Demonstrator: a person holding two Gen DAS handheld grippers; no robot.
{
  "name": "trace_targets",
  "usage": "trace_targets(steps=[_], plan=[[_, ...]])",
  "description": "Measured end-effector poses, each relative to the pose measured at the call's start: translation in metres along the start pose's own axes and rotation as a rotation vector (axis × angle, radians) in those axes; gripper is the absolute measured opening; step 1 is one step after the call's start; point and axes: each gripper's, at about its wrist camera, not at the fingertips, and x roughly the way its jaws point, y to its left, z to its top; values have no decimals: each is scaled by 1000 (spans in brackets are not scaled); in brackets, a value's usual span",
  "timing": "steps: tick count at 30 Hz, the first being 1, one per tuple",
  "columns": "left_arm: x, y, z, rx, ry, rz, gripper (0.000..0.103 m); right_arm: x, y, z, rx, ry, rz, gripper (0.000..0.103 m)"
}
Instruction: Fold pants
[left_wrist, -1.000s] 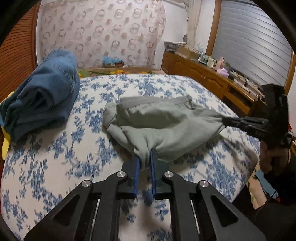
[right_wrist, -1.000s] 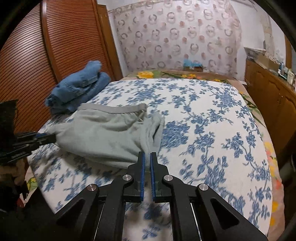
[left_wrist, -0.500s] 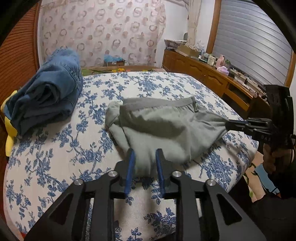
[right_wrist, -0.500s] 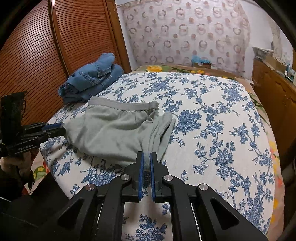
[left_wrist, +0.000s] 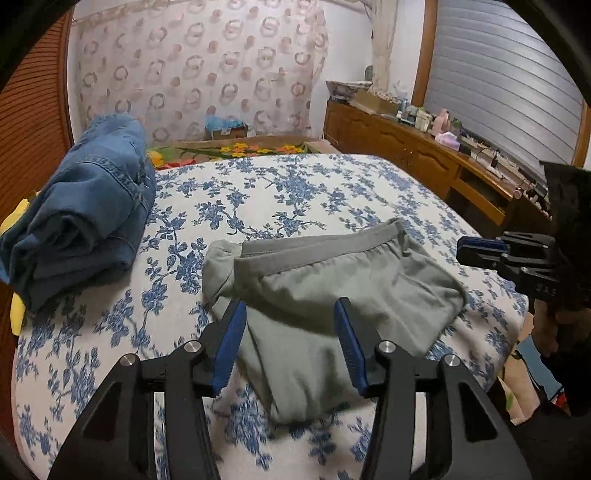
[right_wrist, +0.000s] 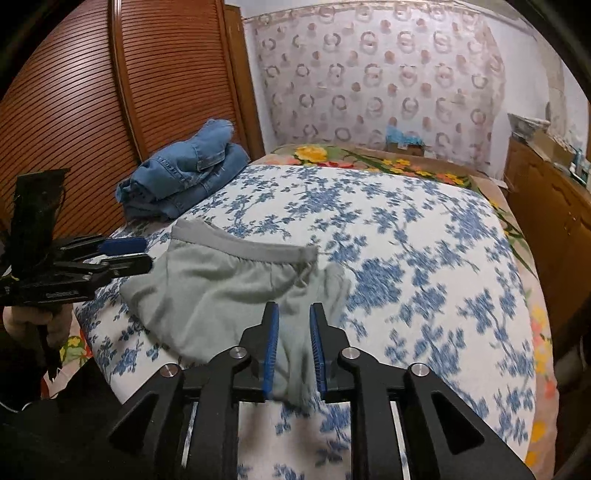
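Observation:
The grey-green pants (left_wrist: 332, 291) lie folded on the bed near its front edge, waistband facing away. They also show in the right wrist view (right_wrist: 221, 291). My left gripper (left_wrist: 290, 310) is wide open just above the pants' near edge, holding nothing. My right gripper (right_wrist: 293, 314) is partly open, its blue pads on either side of the pants' near corner fold, not clamping it. The right gripper shows from the side in the left wrist view (left_wrist: 480, 251), and the left gripper in the right wrist view (right_wrist: 125, 254).
A folded pile of blue jeans (left_wrist: 81, 214) lies at the bed's left side by the wooden louvred wardrobe (right_wrist: 74, 110). The blue-flowered bedspread (right_wrist: 406, 258) covers the bed. A wooden dresser (left_wrist: 424, 162) with clutter runs along the right wall.
Both grippers let go of the pants: the left opened wide, the right opened partway. The pants dropped flat on the bed and both grippers drew back slightly.

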Motion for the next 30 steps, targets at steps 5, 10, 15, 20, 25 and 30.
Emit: trace_targets(steps=[5, 10, 15, 20, 25, 30], plan=[[20, 5, 8, 1, 36, 7, 51, 30, 2, 12, -29, 33, 19, 22], [34, 11, 14, -8, 62, -21, 51, 62, -10, 19, -10, 92, 6, 22], [44, 14, 20, -14, 79, -22, 51, 79, -21, 25, 55, 118, 22, 22], [52, 18, 22, -27, 87, -13, 51, 84, -22, 27, 78, 116, 49, 22], [58, 20, 18, -25, 102, 5, 51, 85, -22, 25, 60, 113, 66, 5], [59, 20, 19, -26, 102, 6, 51, 69, -29, 28, 73, 31, -75, 4]])
